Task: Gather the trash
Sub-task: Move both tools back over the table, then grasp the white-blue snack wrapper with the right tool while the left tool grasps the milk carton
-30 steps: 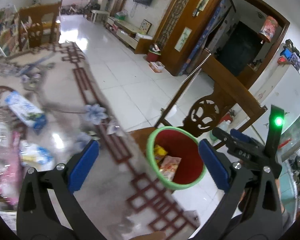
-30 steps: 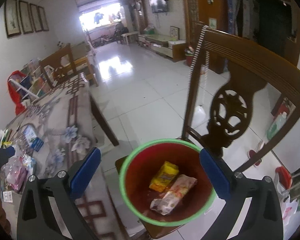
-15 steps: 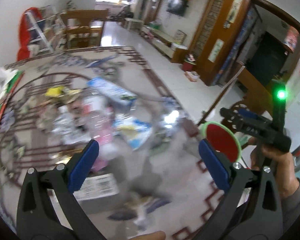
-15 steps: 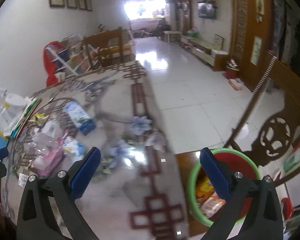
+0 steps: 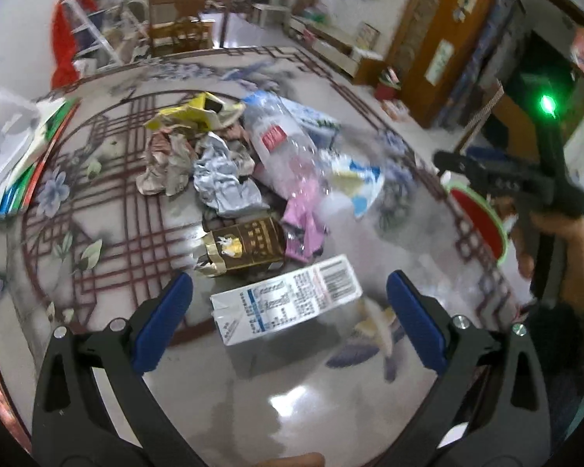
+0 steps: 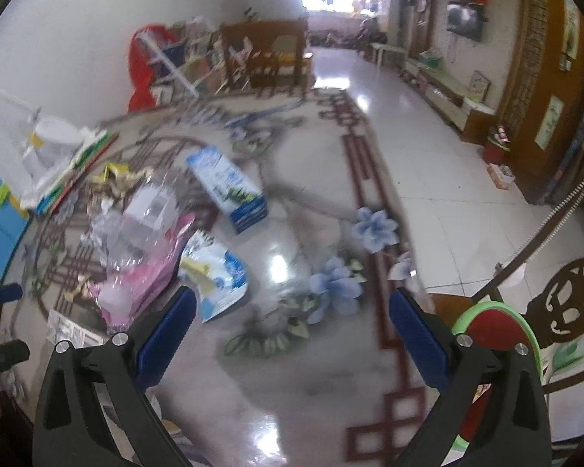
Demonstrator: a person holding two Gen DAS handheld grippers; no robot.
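Observation:
A heap of trash lies on the glossy patterned table point(image 5: 109, 233): a white carton point(image 5: 288, 299), a brown box point(image 5: 245, 249), a clear plastic bottle point(image 5: 280, 151), crumpled silver foil point(image 5: 226, 179) and a pink wrapper point(image 5: 303, 225). My left gripper point(image 5: 290, 321) is open just above the white carton, nothing held. My right gripper point(image 6: 292, 334) is open over the bare table, right of a blue-white packet point(image 6: 218, 276) and a blue milk carton point(image 6: 229, 186). The red bin with a green rim point(image 6: 494, 327) sits past the table's right edge; it also shows in the left wrist view as the bin point(image 5: 479, 222).
Books and coloured folders point(image 5: 15, 155) are stacked at the table's left. A carved wooden chair point(image 6: 564, 303) stands by the bin. A hand point(image 5: 556, 241) holds the other gripper at the right. Tiled floor point(image 6: 428, 148) stretches beyond the table.
Both grippers have swung left from the bin toward the trash heap on the table. The left one has dropped closer over the white carton. Both stay open.

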